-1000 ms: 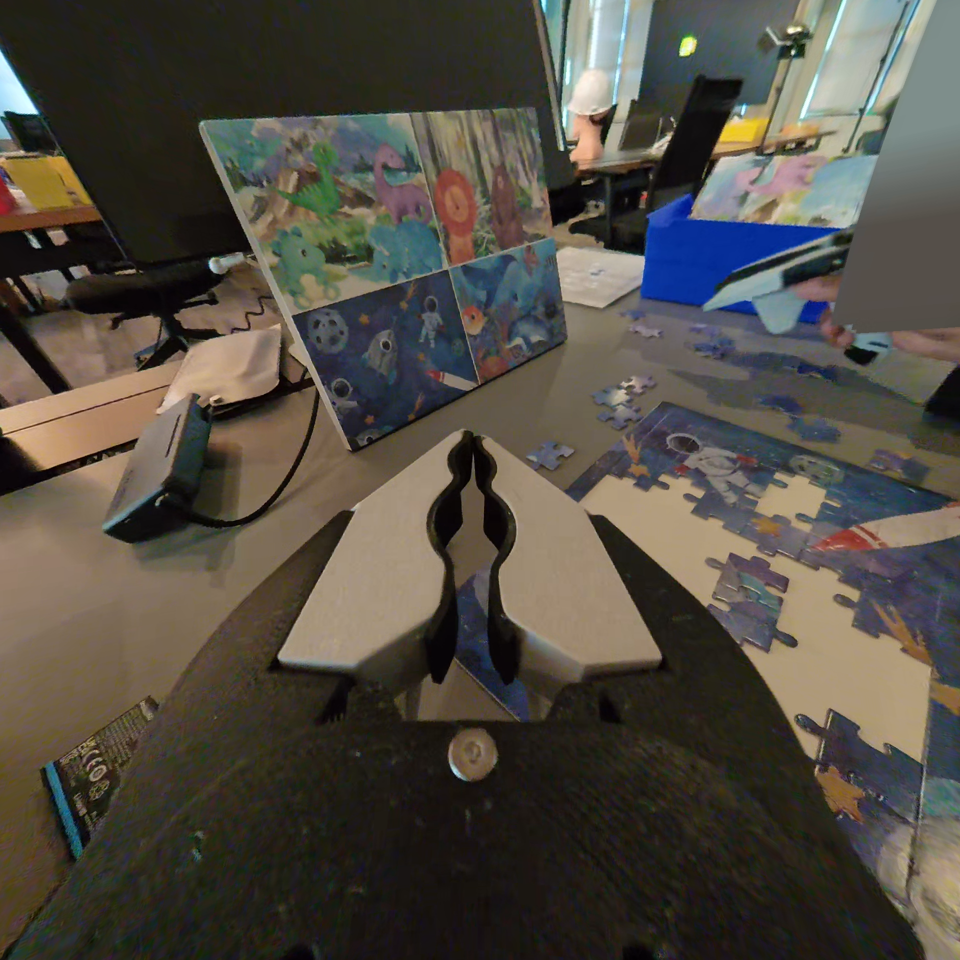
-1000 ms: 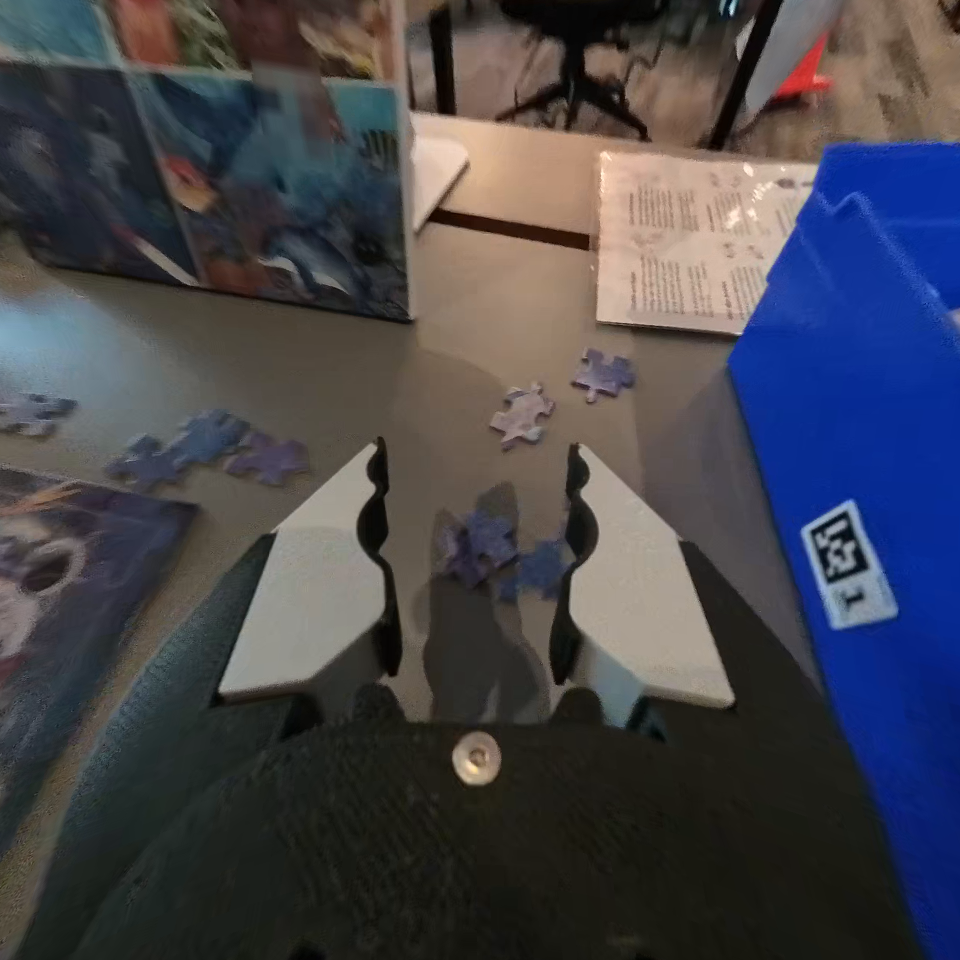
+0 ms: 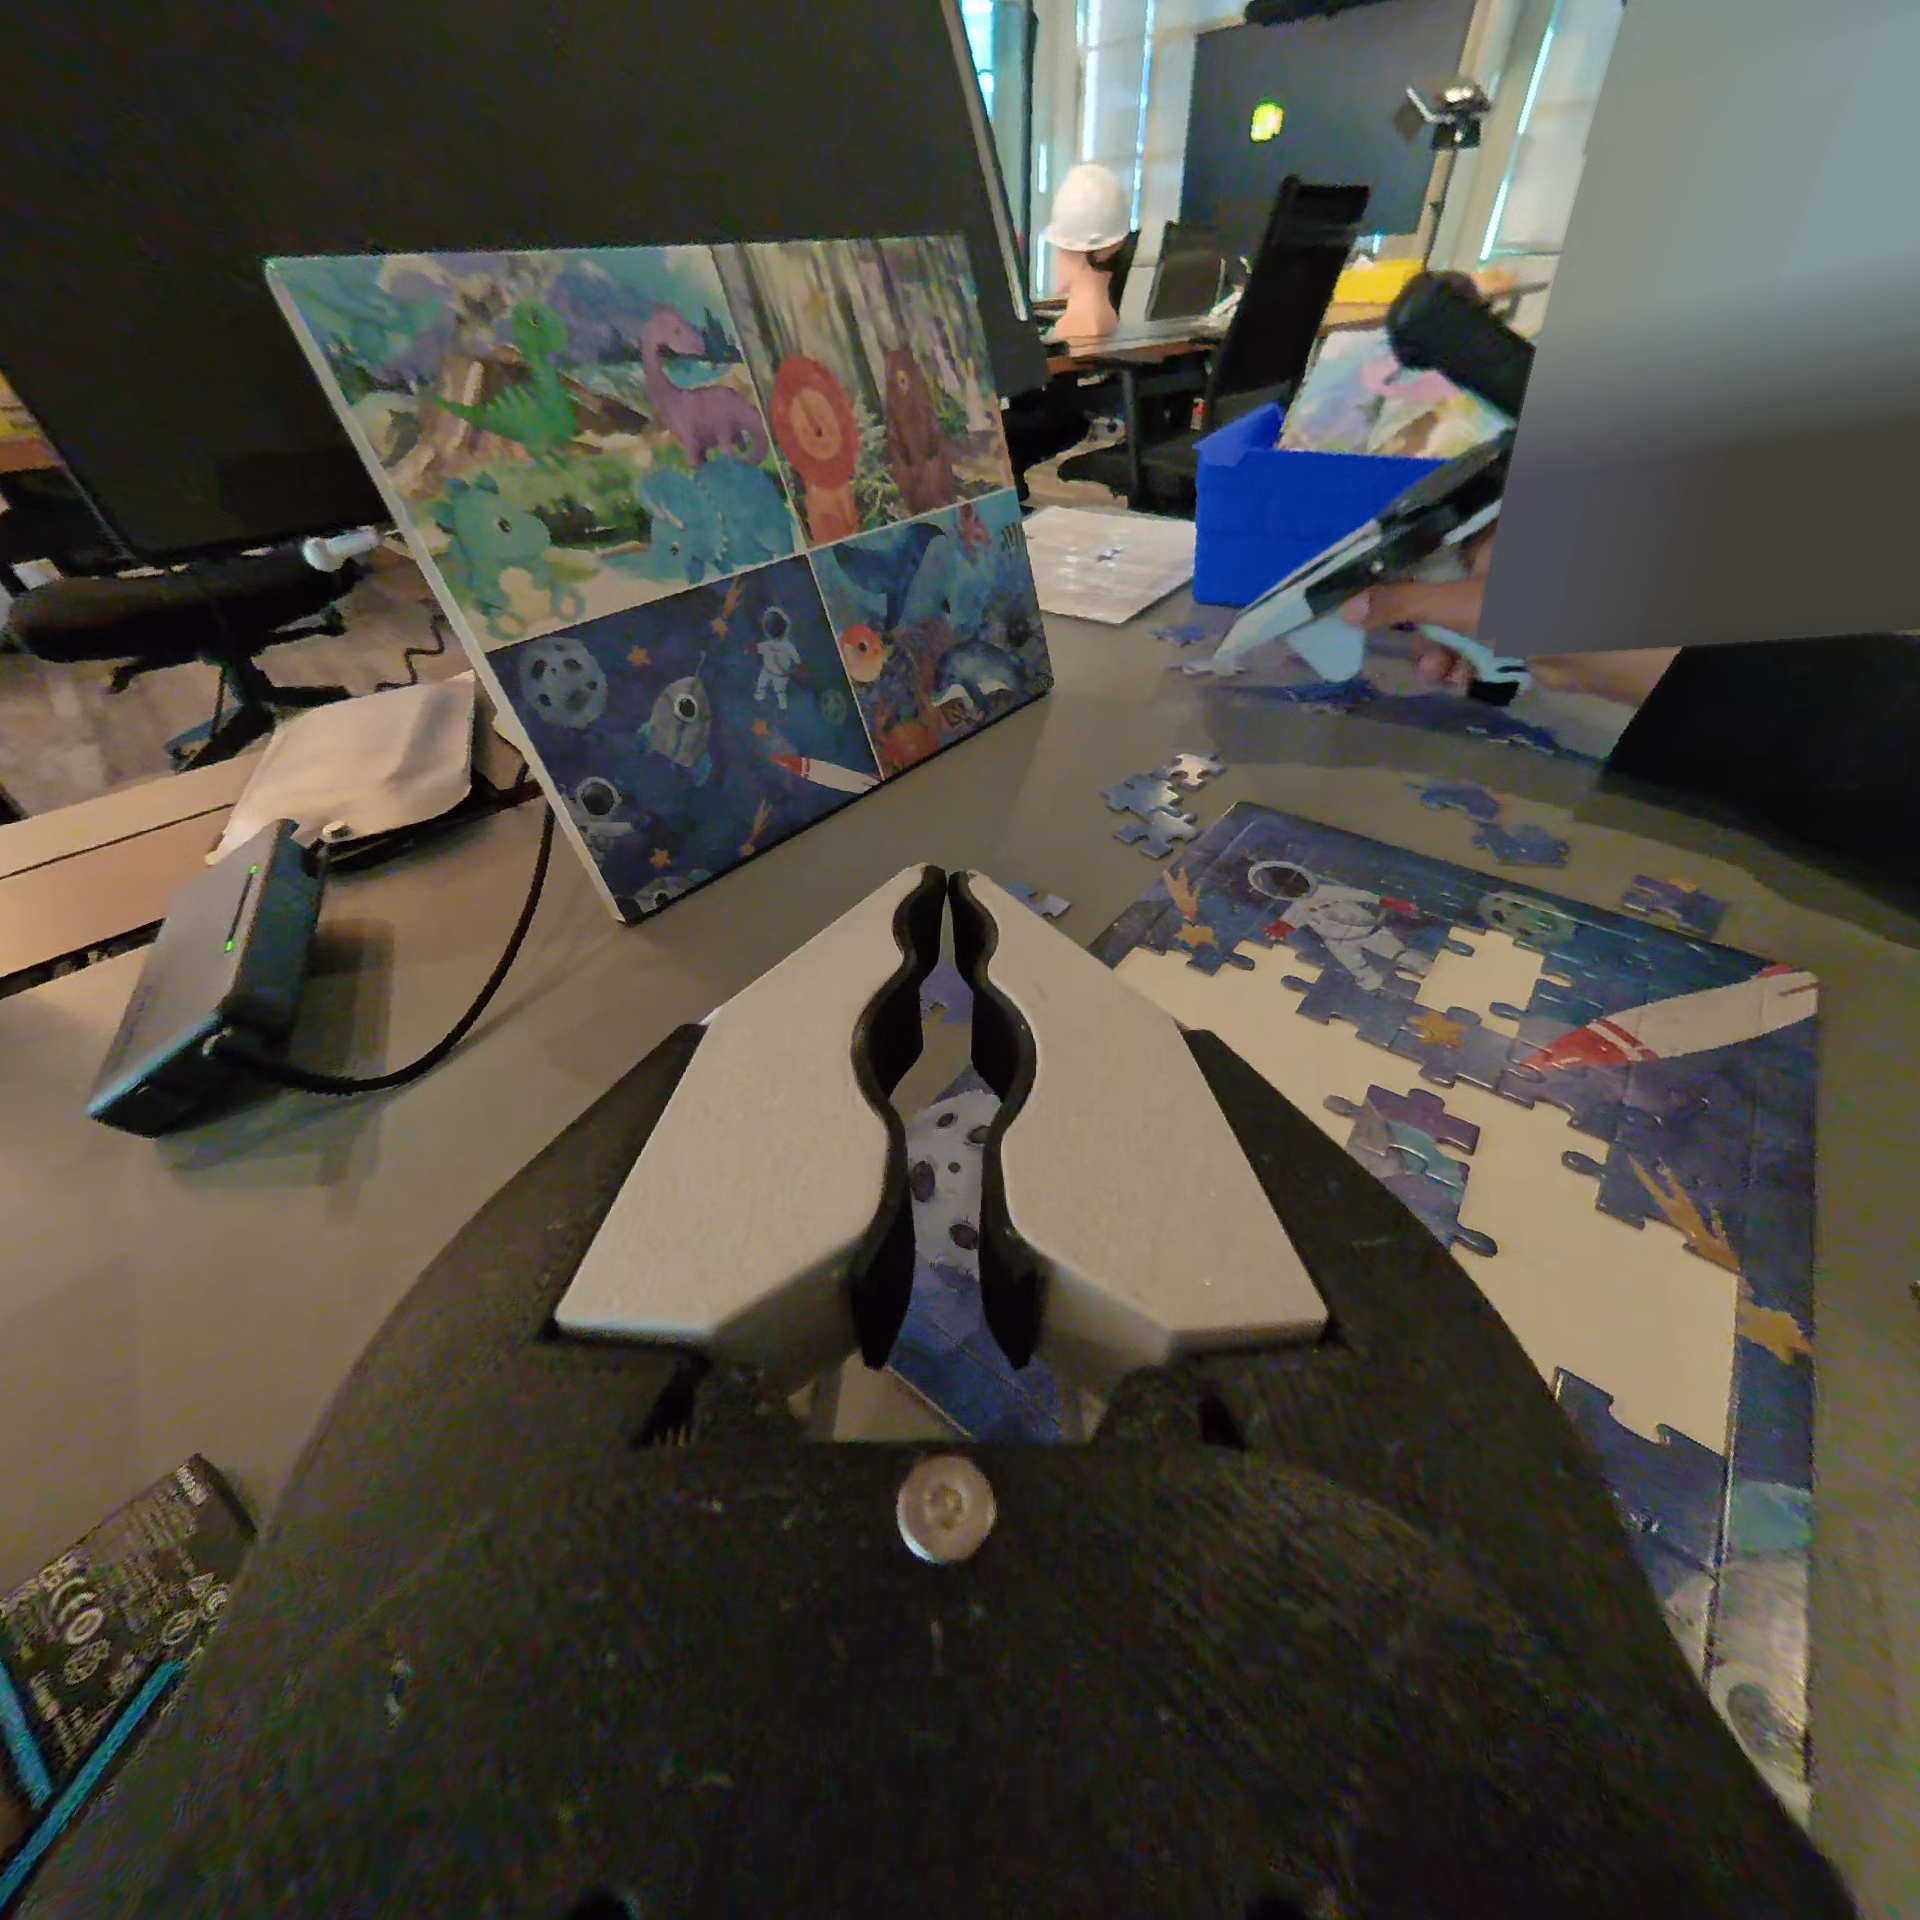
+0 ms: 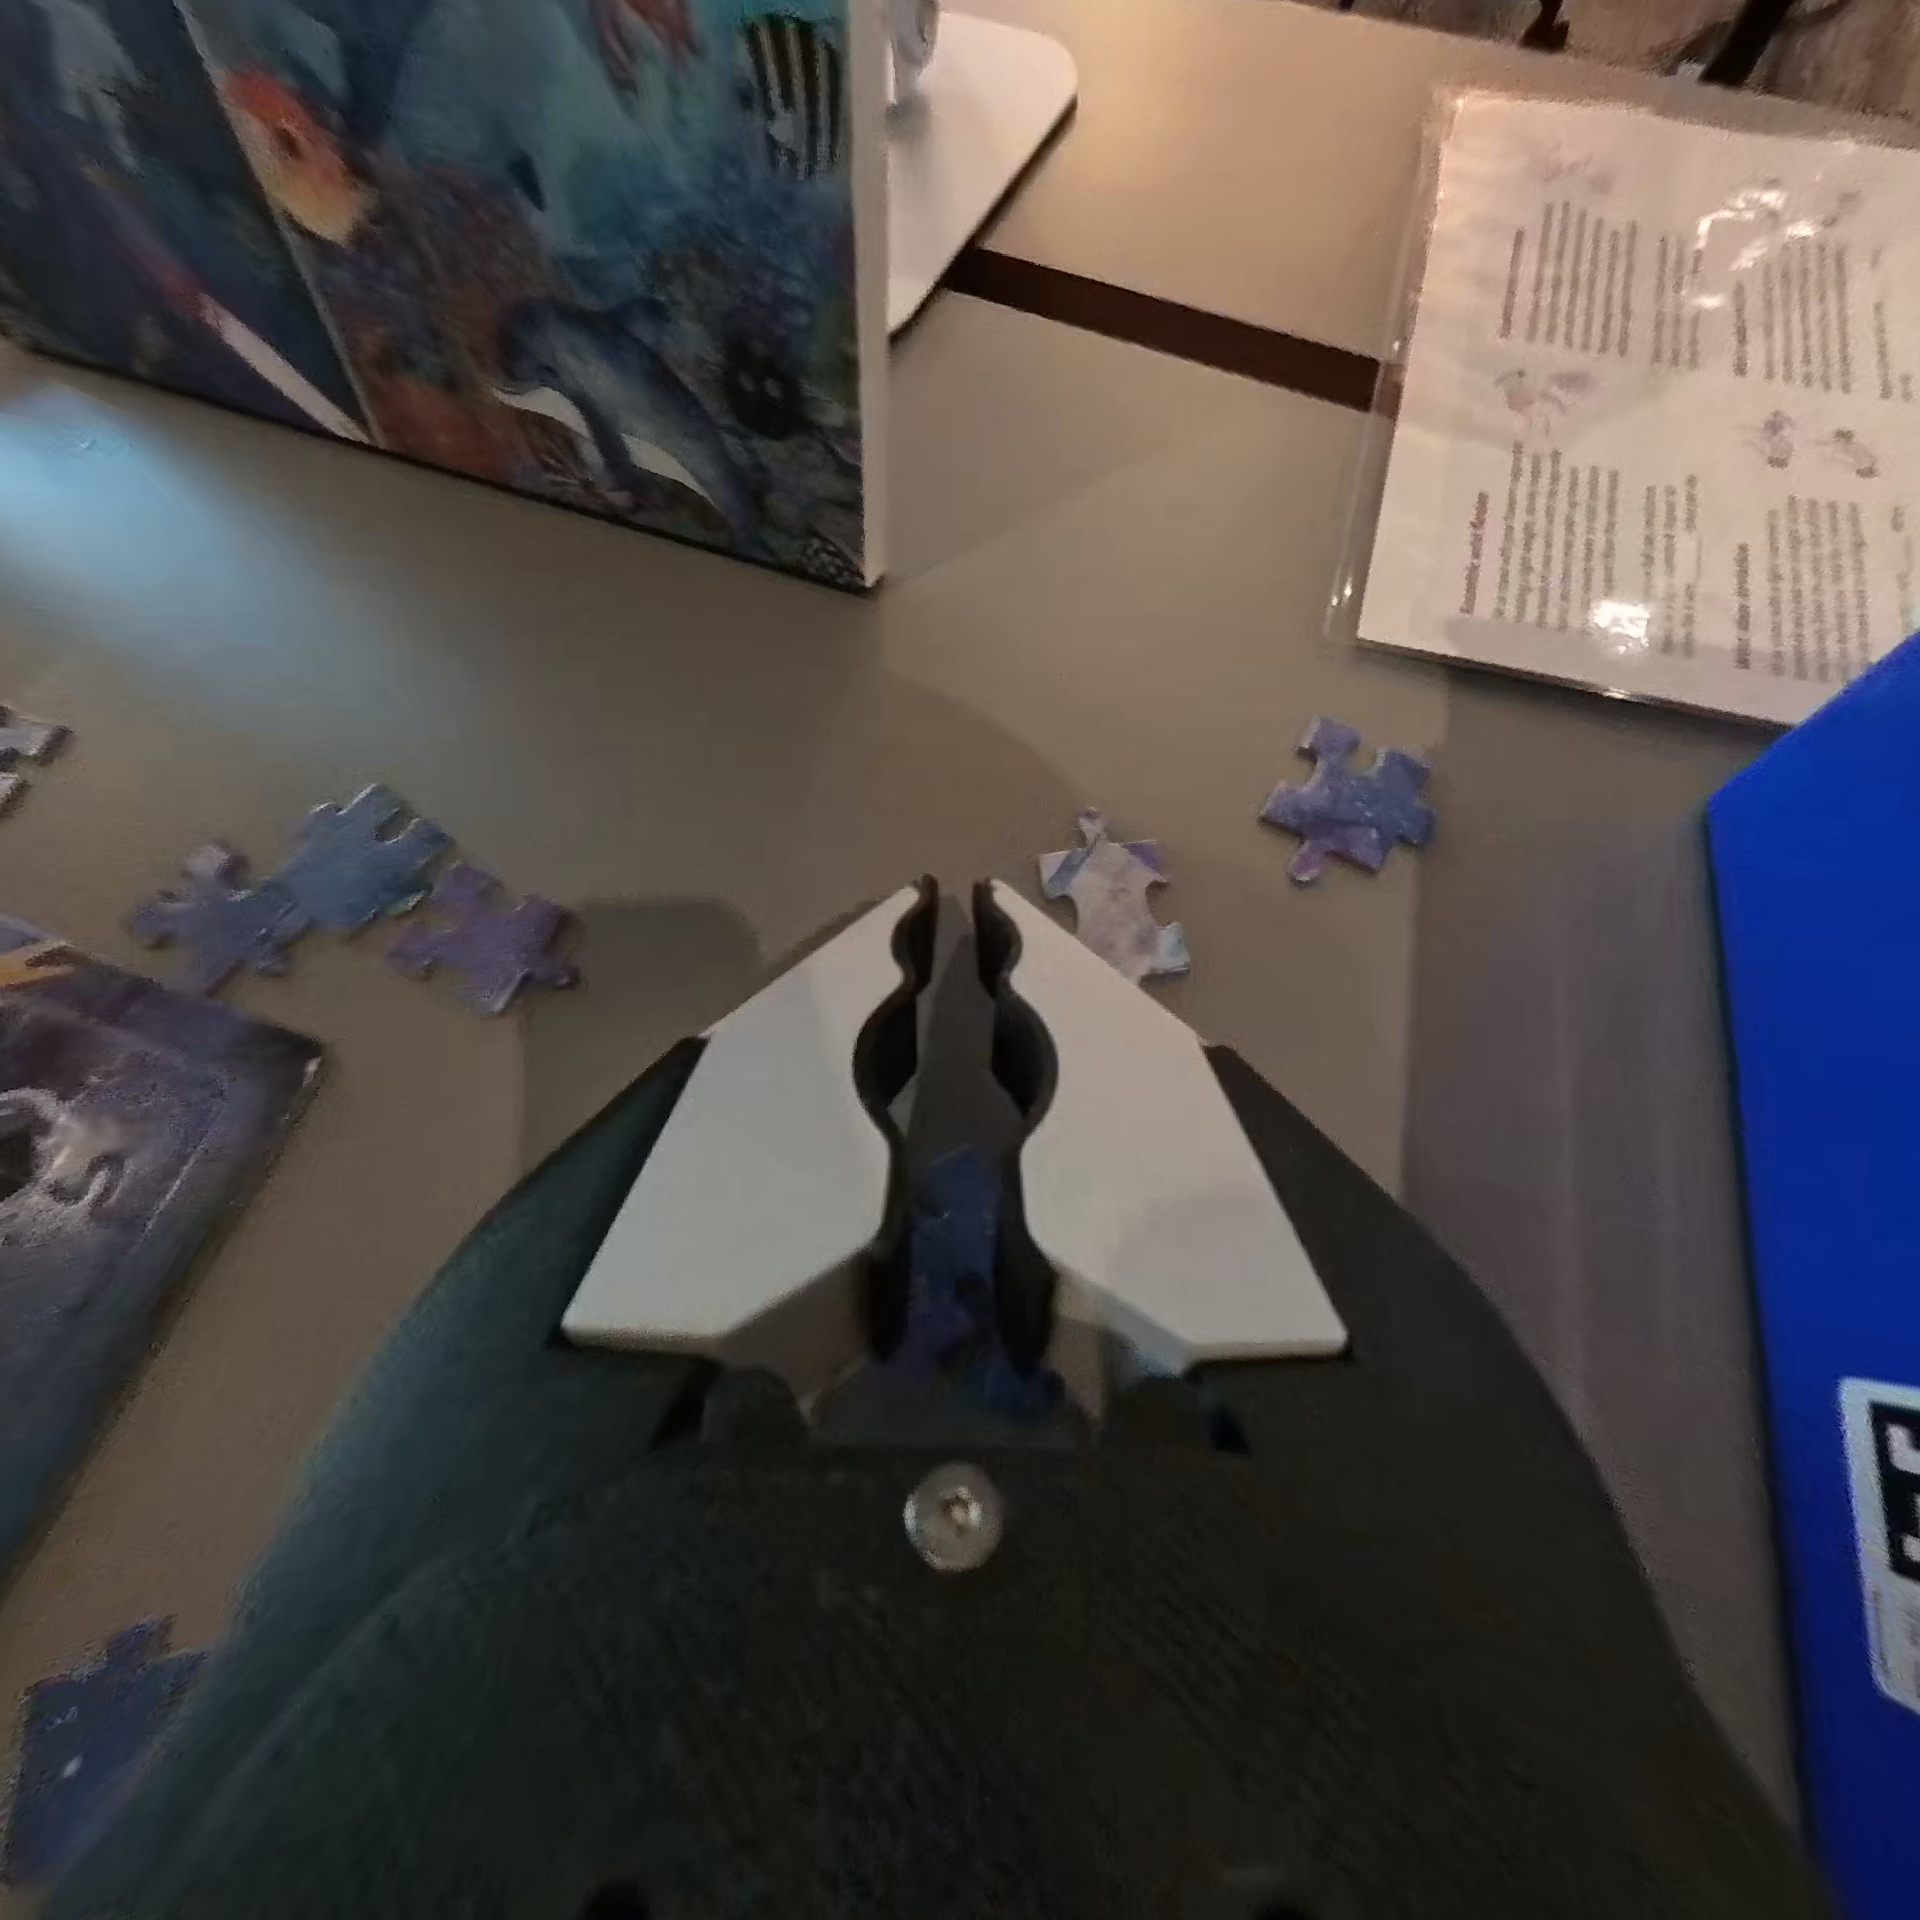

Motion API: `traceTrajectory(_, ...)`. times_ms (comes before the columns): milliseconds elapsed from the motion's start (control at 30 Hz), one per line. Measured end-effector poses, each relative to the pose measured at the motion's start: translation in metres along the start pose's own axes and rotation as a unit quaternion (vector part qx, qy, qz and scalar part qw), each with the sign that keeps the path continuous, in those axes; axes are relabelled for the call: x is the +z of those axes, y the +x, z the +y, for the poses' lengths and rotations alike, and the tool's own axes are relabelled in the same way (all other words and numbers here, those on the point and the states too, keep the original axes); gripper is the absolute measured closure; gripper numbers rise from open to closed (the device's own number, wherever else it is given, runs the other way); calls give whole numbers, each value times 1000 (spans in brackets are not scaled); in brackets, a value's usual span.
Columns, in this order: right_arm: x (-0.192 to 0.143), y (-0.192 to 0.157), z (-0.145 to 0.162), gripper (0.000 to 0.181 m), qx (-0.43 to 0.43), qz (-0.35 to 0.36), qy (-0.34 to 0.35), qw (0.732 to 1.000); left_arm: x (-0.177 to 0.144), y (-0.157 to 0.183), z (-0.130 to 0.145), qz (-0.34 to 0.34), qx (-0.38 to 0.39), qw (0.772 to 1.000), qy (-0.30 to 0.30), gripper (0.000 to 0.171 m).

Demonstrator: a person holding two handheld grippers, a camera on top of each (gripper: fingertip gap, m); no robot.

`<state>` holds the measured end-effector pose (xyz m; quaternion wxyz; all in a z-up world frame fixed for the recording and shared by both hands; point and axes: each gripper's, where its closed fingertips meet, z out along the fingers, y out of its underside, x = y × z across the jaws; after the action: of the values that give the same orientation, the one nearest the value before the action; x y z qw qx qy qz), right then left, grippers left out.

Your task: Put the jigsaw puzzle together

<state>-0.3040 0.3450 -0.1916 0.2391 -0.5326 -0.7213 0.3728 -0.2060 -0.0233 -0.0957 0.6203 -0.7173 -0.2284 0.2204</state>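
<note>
The right gripper is now pinching together over a dark blue puzzle piece near the blue bin; 1 second ago its fingers were spread wide. That looks like a pickup under way. The left gripper is hovering closed and empty beside the half-built puzzle board, as before.

Grey bench. Blue bin at the far right edge, a laminated printed sheet lying flat beside it. Black box-shaped device on the left, green light on, black cable running from it. White cloth just behind. Office chairs and dark screens farther back.
</note>
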Motion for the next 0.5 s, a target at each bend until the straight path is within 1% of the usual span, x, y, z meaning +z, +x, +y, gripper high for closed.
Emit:
traceTrajectory(67, -6, -6, -2, 174, -16, 6, 2, 1000, -1, -2, 0, -2, -4, 1000, 1, 171)
traceTrajectory(167, -9, -5, -2, 170, -33, 27, 5, 999, -1, -5, 1, -7, -10, 1000, 2, 171)
traceTrajectory(300, -6, 3, 1, 150, -13, 34, 10, 999, -4, -10, 0, -15, -16, 1000, 7, 171)
traceTrajectory(333, -5, 4, 4, 148, -5, 30, 7, 1000, -4, -11, 0, -16, -19, 1000, 9, 171)
traceTrajectory(467, 2, 10, 18, 130, 17, 25, -25, 999, -6, -13, -2, -16, -28, 999, 15, 171)
traceTrajectory(500, 3, 12, 18, 130, 15, 30, -29, 999, -6, -13, -2, -14, -31, 999, 16, 171)
